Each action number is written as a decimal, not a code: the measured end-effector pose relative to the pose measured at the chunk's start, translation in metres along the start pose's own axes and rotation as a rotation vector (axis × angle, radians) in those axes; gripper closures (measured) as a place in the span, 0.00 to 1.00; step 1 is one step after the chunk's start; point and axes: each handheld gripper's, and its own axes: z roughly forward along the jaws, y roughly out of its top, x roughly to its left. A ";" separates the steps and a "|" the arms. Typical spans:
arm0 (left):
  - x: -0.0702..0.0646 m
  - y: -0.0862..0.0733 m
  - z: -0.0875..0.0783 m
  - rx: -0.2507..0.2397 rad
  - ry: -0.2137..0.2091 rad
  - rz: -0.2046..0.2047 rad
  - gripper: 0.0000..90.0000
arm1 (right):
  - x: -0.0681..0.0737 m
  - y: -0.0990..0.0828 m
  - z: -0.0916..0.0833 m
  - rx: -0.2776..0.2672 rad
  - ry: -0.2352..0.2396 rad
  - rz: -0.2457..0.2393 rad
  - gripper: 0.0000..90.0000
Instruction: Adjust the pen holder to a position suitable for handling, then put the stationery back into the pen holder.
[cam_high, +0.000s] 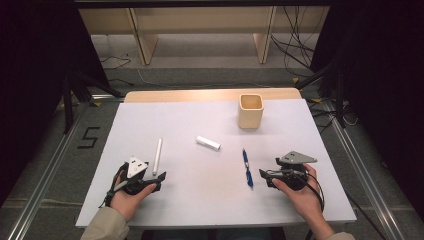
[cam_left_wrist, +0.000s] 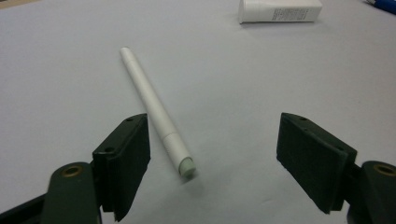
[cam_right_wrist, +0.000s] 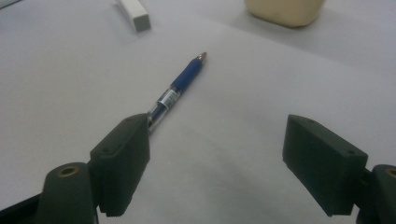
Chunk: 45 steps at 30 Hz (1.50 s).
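— Grippers, how do yours stand?
— Your left gripper (cam_left_wrist: 215, 163) gapes wide just by the white pen (cam_left_wrist: 154, 112); your right gripper (cam_right_wrist: 217, 165) gapes beside the blue pen (cam_right_wrist: 180, 86) on the tabletop (cam_high: 210, 175).

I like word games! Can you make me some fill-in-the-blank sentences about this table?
1. The left gripper has its jaws open near the ____ pen.
2. The pen by the right gripper is ____.
3. The cup stands at the ____ side of the table.
4. The tube lies ____ the two pens.

Missing words: white; blue; far; between
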 end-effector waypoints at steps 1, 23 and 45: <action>0.000 0.000 0.000 -0.003 0.001 -0.002 0.29 | 0.000 0.000 0.000 -0.001 0.000 0.001 0.26; 0.000 0.007 0.006 -0.011 0.057 -0.025 0.27 | 0.000 0.000 0.000 -0.002 -0.002 0.000 0.26; 0.002 0.009 0.009 0.003 0.075 -0.046 0.31 | 0.000 0.001 0.001 0.006 -0.017 0.019 0.30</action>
